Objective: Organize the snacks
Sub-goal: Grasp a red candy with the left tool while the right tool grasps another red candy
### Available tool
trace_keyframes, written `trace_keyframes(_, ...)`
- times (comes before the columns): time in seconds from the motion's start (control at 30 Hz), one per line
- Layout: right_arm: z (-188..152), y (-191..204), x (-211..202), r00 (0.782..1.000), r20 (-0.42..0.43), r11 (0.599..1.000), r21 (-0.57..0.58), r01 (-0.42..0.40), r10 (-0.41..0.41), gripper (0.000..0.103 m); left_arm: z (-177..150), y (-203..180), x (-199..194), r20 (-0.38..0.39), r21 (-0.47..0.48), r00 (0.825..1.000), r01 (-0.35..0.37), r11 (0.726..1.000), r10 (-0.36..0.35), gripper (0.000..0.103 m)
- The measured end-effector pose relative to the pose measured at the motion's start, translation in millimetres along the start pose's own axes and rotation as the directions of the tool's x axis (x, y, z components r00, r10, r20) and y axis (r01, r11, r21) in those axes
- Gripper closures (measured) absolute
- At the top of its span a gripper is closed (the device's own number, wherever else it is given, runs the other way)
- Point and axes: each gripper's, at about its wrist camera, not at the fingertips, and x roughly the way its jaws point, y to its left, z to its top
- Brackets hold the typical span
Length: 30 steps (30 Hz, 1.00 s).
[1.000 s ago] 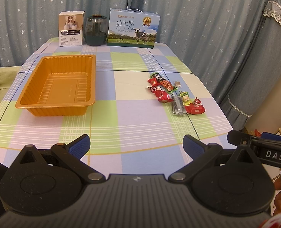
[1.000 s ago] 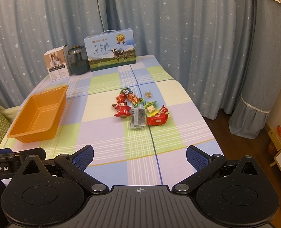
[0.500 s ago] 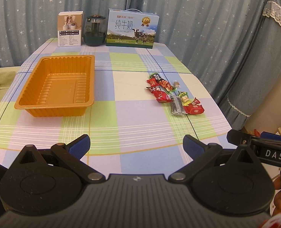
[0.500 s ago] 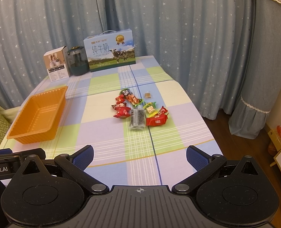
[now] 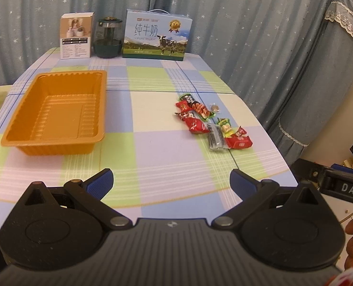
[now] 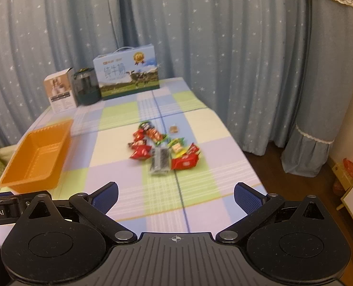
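Observation:
A small pile of wrapped snacks [image 5: 210,124] lies on the right half of the checked table; red, green and dark packets, also in the right wrist view [image 6: 163,149]. An empty orange tray [image 5: 54,112] sits on the left half and shows in the right wrist view [image 6: 38,155]. My left gripper [image 5: 171,182] is open and empty above the table's near edge. My right gripper [image 6: 175,195] is open and empty, also at the near edge, in front of the snacks.
At the table's back stand a white carton [image 5: 76,39], a dark glass jar [image 5: 108,38] and a blue milk box [image 5: 157,39]. Blue starred curtains hang behind. The table's right edge [image 5: 269,138] drops off close to the snacks.
The right gripper has moved forward toward the snacks and tilted, with motion blur in its view. The left gripper has shifted only slightly. Both stay open.

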Motion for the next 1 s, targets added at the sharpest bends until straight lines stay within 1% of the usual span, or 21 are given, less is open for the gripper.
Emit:
trace_keyframes(0.2, 10, -12, 20, 1.0, 0.024, 1.0, 0.007, 0.019, -0.019, 0.0, 20, 2, 32, 0.001, 0.021, 1.0, 0.003, 1.0, -0.003, 0.0)
trace_keyframes(0.47, 13, -28, 67, 0.999, 0.014, 0.999, 0.01, 0.032, -0.032, 0.001, 41, -1, 88, -0.001, 0.066, 1.0, 0.007, 0.998, -0.007, 0.0)
trace_keyframes(0.5, 13, -29, 74, 0.999, 0.012, 0.999, 0.009, 0.034, -0.034, 0.001, 43, -1, 96, -0.003, 0.07, 1.0, 0.012, 0.997, -0.012, 0.002)
trace_keyframes(0.53, 13, -31, 81, 0.999, 0.008, 0.999, 0.01, 0.033, -0.033, 0.002, 44, -1, 104, -0.006, 0.075, 1.0, 0.016, 0.997, -0.016, 0.003)
trace_keyframes(0.57, 13, -33, 88, 1.0, 0.002, 0.999, 0.013, 0.03, -0.03, 0.009, 46, -2, 112, -0.01, 0.08, 1.0, 0.019, 0.997, -0.019, 0.006)
trace_keyframes(0.63, 13, -35, 103, 1.0, -0.011, 1.0, 0.021, 0.02, -0.02, 0.015, 47, -4, 127, -0.016, 0.086, 0.999, 0.03, 0.996, -0.029, 0.006)
trace_keyframes(0.8, 12, -41, 138, 1.0, -0.031, 0.999, 0.043, 0.001, 0.0, 0.019, 52, -9, 161, -0.025, 0.119, 0.998, 0.056, 0.991, -0.054, 0.011)
trace_keyframes(0.87, 12, -41, 151, 0.999, -0.041, 0.999, 0.05, -0.008, 0.01, 0.025, 54, -12, 174, -0.029, 0.129, 0.998, 0.061, 0.99, -0.058, 0.012)
trace_keyframes(0.93, 13, -42, 164, 0.999, -0.048, 0.998, 0.057, -0.012, 0.015, 0.027, 56, -14, 186, -0.024, 0.123, 0.998, 0.066, 0.99, -0.064, 0.013)
trace_keyframes(1.0, 13, -43, 175, 0.998, -0.058, 0.998, 0.064, -0.017, 0.02, 0.028, 58, -15, 197, -0.025, 0.117, 0.997, 0.071, 0.991, -0.069, 0.017)
